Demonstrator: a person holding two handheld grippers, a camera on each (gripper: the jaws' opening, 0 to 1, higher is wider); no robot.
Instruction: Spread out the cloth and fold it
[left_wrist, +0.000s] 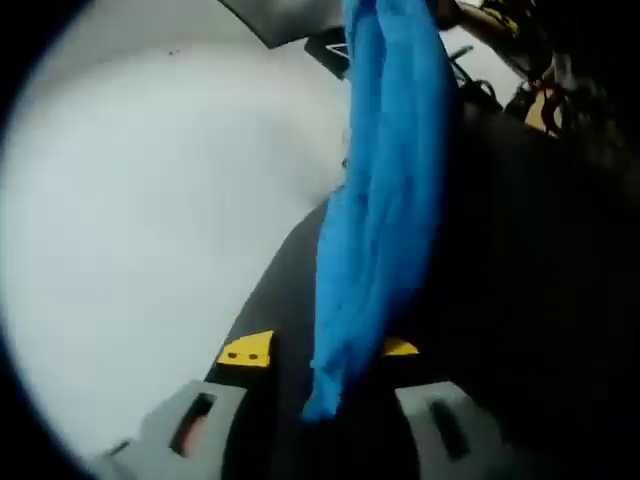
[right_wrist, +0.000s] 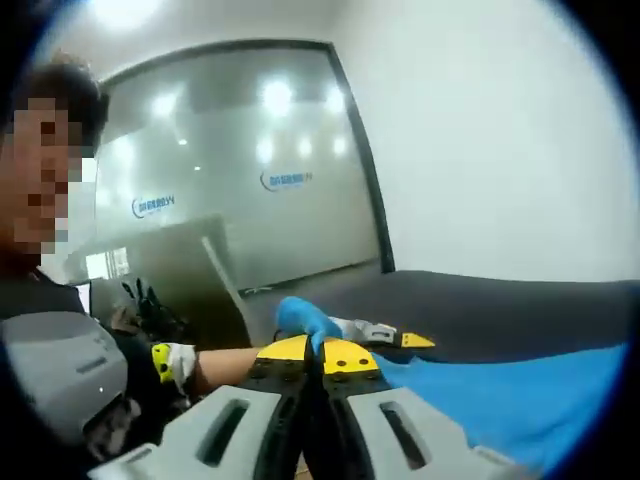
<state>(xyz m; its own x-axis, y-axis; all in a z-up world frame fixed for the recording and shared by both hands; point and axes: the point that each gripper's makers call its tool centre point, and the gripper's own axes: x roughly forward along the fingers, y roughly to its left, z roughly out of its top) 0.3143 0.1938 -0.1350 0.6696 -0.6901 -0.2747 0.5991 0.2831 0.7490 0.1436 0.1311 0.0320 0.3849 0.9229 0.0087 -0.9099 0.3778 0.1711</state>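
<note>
Both grippers, left (left_wrist: 318, 372) and right (right_wrist: 322, 358), clamped shut on blue cloth (left_wrist: 385, 200), hung bunched above dark table (right_wrist: 520, 310); best drawn apart evenly to spread it flat.

An office: a frosted glass partition (right_wrist: 240, 190) bearing logos, plain white walls (right_wrist: 500, 140).

Soft blue cloth (left_wrist: 380, 200), matt, loosely creased; grey gripper (right_wrist: 322, 368) jaws with yellow tips, probably moulded plastic, dull sheen; frosted glass wall (right_wrist: 230, 170), glossy with lamp glints; white wall (right_wrist: 500, 130), smooth, matt paint
</note>
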